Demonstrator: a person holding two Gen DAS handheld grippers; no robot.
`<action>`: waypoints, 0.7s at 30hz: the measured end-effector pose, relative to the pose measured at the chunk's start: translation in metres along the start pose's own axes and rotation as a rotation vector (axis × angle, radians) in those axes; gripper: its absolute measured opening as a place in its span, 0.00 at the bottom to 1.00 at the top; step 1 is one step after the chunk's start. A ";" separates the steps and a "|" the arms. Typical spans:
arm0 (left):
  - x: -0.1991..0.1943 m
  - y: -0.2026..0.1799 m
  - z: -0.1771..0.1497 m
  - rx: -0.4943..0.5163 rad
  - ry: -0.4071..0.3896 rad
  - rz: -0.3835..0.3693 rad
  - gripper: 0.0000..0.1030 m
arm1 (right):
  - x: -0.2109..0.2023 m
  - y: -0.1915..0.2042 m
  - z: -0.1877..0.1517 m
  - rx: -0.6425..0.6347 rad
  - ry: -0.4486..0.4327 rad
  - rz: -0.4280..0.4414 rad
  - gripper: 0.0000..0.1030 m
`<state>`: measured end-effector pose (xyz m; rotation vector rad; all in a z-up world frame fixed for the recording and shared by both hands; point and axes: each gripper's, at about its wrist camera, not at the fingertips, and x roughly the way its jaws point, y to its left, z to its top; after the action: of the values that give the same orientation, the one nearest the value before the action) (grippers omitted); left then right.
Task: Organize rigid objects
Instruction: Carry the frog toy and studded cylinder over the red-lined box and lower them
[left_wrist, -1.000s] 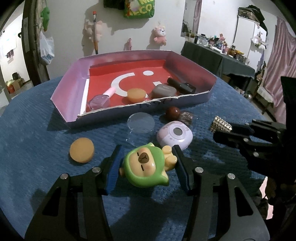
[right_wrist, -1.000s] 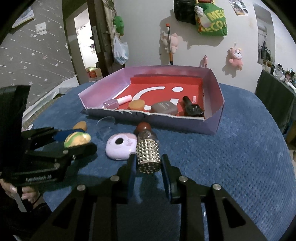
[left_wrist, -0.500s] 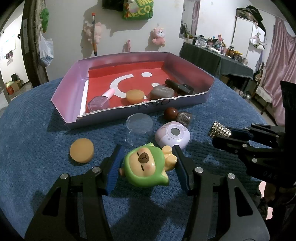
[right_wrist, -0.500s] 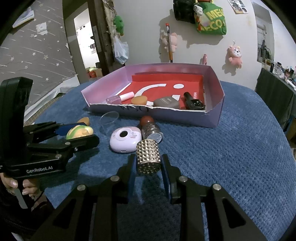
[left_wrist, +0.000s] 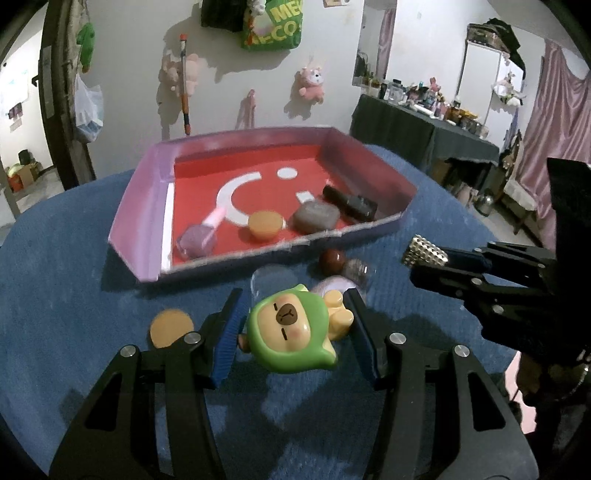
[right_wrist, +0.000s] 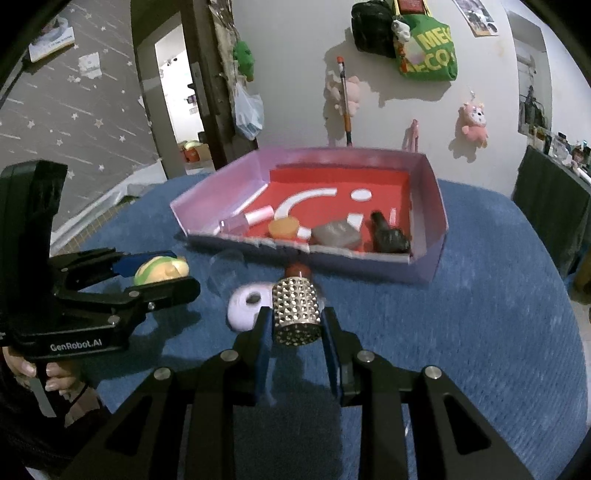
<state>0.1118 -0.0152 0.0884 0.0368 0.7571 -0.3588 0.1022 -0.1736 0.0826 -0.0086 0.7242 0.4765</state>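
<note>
Left wrist view: the left claw (left_wrist: 295, 325) grips the green-hooded bear figure (left_wrist: 291, 330) between its blue pads, above the blue desk (left_wrist: 66, 280), short of the pink tray (left_wrist: 147, 206)

Right wrist view: the right claw (right_wrist: 295, 325) clamps the studded silver cylinder (right_wrist: 296, 316), just before the tray's near wall

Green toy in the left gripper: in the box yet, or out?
Out. The left gripper holds the green toy short of the box.
</note>
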 end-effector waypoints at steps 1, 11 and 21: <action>0.000 0.001 0.006 0.002 0.000 -0.004 0.50 | 0.000 -0.002 0.006 -0.001 -0.004 0.007 0.28; 0.041 0.024 0.082 0.091 0.052 0.008 0.50 | 0.048 -0.027 0.079 -0.049 0.048 0.037 0.28; 0.119 0.043 0.119 0.150 0.195 -0.029 0.50 | 0.123 -0.049 0.125 -0.117 0.195 0.065 0.28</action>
<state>0.2846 -0.0307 0.0902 0.2042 0.9228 -0.4434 0.2824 -0.1452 0.0905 -0.1427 0.8888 0.5854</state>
